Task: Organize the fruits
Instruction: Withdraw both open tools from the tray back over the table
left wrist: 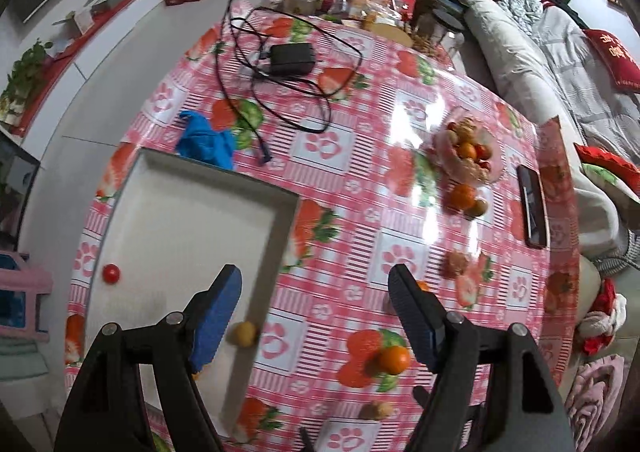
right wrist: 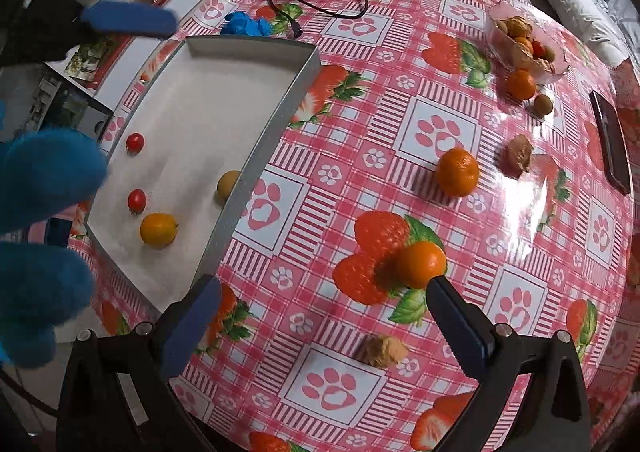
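Now both spread wide and empty, left gripper [left wrist: 316, 284] and right gripper [right wrist: 320, 288], over tray [right wrist: 256, 156], bottom-centre orange [right wrist: 421, 264].

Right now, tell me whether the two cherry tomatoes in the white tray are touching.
Apart. The right wrist view shows one cherry tomato and the other cherry tomato with bare white tray floor between them.

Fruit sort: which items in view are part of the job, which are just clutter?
Job:
- white tray holding two cherry tomatoes, a yellow-orange fruit and a small brownish fruit
- loose oranges
- walnuts
- glass bowl of fruit

Clutter:
- charger and cable
- phone
- blue cloth
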### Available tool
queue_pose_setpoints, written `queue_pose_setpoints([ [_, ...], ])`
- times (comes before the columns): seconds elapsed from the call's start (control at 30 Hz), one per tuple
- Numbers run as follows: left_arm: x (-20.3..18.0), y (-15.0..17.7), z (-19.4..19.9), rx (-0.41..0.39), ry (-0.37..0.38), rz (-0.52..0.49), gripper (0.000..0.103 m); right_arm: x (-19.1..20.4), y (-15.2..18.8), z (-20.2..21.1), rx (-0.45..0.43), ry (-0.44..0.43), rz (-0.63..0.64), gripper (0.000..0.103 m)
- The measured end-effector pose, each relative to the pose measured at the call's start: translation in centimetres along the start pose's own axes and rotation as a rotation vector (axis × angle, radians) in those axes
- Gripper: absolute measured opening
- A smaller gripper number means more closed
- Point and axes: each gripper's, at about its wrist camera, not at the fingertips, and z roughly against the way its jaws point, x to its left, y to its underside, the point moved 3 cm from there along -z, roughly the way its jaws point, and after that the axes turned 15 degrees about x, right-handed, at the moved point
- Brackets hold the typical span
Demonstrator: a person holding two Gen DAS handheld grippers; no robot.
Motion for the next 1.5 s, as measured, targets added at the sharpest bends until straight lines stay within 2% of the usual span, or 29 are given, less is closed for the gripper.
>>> queue_pose_setpoints([
  [0.3, -1.5, 0.5, -1.3, 0.047, -0.016, -0.007, 0.079, -0.3, 1.1, -0.5, 0.015, -0.002, -0.005, 0.103],
  [1.5, -2.0, 1.1, -3.8, 0.113, -0.074, -0.022, 0.079, 1.2, 2.7, -1.8, 0.092, -0.038, -0.015, 0.103],
])
